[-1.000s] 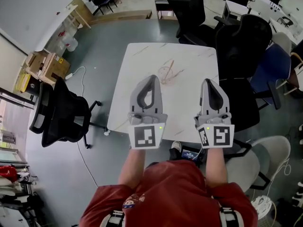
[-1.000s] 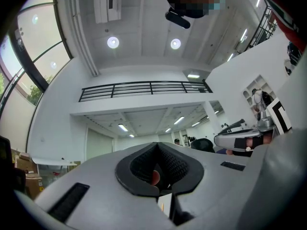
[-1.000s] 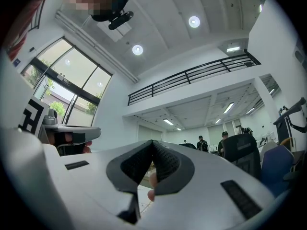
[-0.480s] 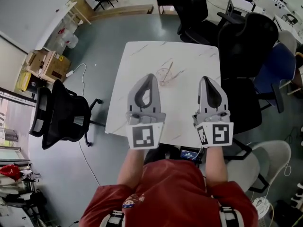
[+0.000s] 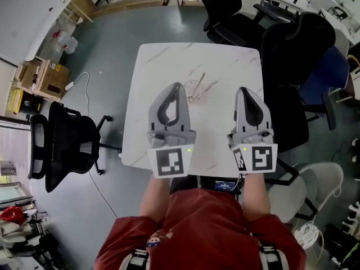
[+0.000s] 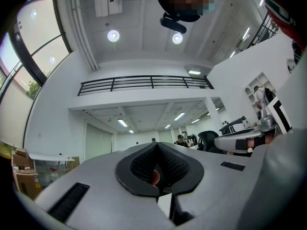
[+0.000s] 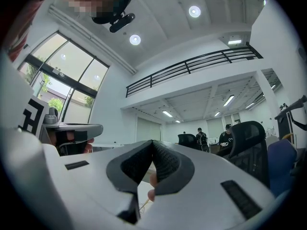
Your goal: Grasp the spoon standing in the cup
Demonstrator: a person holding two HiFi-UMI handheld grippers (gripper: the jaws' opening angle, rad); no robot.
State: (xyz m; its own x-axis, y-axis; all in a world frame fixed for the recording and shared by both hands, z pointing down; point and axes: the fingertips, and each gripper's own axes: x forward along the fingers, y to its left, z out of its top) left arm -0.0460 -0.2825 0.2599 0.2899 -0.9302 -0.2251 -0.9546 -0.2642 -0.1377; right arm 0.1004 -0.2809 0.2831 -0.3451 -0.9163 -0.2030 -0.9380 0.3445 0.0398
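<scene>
A clear glass cup (image 5: 194, 90) stands near the middle of the white marble-look table (image 5: 157, 66), with a thin wooden spoon (image 5: 201, 81) leaning in it. My left gripper (image 5: 178, 85) hovers over the table just left of the cup, jaws shut and empty; in the left gripper view its pads (image 6: 156, 145) meet at the tip. My right gripper (image 5: 245, 89) hangs over the table's right part, farther from the cup, also shut on nothing (image 7: 152, 142). A sliver of the spoon (image 7: 142, 204) shows below the right jaws.
Black office chairs stand left of the table (image 5: 70, 142) and along its right side (image 5: 289, 55), with a blue chair (image 5: 320, 83) behind them. Cardboard boxes (image 5: 36, 75) sit on the grey floor at left. A white chair (image 5: 318, 187) is near my right elbow.
Both grippers have moved forward over the table. The left tip now sits level with the cup instead of short of it. Both jaws stayed shut.
</scene>
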